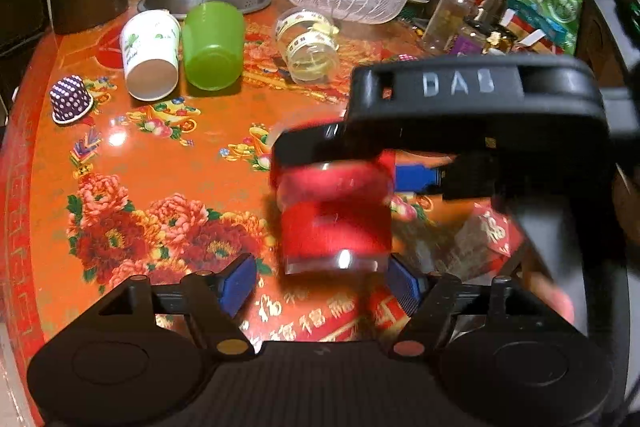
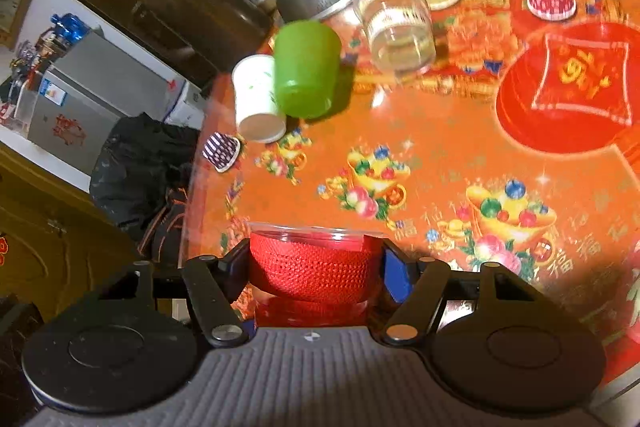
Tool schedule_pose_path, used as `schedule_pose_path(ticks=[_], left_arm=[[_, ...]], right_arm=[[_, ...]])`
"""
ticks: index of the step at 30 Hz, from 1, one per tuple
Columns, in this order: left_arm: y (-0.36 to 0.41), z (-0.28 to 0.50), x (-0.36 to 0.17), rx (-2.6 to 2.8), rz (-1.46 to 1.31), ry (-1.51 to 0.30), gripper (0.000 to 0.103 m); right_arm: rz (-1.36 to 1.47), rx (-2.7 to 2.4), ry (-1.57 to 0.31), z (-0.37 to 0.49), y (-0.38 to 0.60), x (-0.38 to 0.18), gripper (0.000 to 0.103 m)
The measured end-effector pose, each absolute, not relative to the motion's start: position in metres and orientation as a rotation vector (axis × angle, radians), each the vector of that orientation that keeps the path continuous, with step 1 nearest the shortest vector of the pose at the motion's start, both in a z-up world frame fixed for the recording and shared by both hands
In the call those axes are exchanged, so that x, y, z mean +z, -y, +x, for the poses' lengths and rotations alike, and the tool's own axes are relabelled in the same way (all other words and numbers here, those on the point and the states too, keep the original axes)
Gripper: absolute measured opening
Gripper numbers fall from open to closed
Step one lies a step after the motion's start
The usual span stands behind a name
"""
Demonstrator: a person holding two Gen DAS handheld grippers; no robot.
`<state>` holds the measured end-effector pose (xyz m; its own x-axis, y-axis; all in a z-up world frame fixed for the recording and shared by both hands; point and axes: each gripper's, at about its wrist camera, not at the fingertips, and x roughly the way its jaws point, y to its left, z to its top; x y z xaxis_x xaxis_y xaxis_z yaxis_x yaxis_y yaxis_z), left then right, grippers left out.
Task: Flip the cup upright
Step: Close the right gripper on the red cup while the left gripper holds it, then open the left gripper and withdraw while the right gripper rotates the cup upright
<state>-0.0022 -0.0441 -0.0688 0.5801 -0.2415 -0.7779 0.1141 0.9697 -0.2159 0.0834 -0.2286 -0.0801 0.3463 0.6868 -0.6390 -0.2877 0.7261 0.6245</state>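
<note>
The right hand-held gripper (image 2: 316, 267) is clamped on the red cup (image 2: 314, 267), its two blue pads pressing the cup's sides, and holds it above the near part of the surface (image 2: 440, 131). In the left wrist view the same cup (image 1: 334, 215) hangs blurred just ahead of the left hand-held gripper (image 1: 322, 281), whose fingers stand apart and empty, one to each side of the cup without clearly touching it.

The cup looks like clear, smooth plastic or glass with a red knitted or mesh band round it and a thick transparent end. The main risk, as I judge it, is slipping: the pads bite on a soft sleeve over a slick wall, so a quick turn could let the cup twist or slide out. The blur suggests fast motion, which adds to that. Set down tilted, it could tip on the glossy, printed covering of the surface.

Far left lie a green plastic cup (image 2: 306, 67), a white paper cup (image 2: 256, 99) and a clear banded jar (image 2: 396, 27), all well apart from the red cup; a wide swing is unlikely to reach them.
</note>
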Motion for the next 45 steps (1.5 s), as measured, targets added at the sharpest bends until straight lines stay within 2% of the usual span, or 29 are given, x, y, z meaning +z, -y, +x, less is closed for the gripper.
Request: schedule_pose_path(ticks=[7, 12, 16, 21, 27, 35, 45], left_arm=[[0.022, -0.059, -0.063, -0.175, -0.040, -0.851, 0.076], [-0.028, -0.095, -0.024, -0.016, 0.007, -0.688, 0.077], [-0.061, -0.110, 0.005, 0.086, 0.048, -0.572, 0.097], [-0.078, -0.122, 0.003, 0.029, -0.059, -0.504, 0.103], [-0.072, -0.121, -0.030, -0.057, -0.167, -0.492, 0.103], [-0.050, -0.138, -0.029, -0.137, -0.144, -0.365, 0.103], [-0.041, -0.146, -0.035, -0.142, -0.141, -0.330, 0.103]], right_arm=[[0.458, 0.658, -0.907, 0.076, 0.245, -0.062, 0.067], [0.420, 0.669, -0.753, 0.057, 0.256, -0.047, 0.067], [0.368, 0.668, -0.669, 0.041, 0.253, -0.043, 0.067], [0.298, 0.650, -0.570, 0.022, 0.244, -0.046, 0.067], [0.191, 0.599, -0.442, -0.001, 0.240, -0.053, 0.067], [0.142, 0.559, -0.317, -0.018, 0.236, -0.059, 0.067], [0.125, 0.525, -0.172, -0.033, 0.233, -0.075, 0.067]])
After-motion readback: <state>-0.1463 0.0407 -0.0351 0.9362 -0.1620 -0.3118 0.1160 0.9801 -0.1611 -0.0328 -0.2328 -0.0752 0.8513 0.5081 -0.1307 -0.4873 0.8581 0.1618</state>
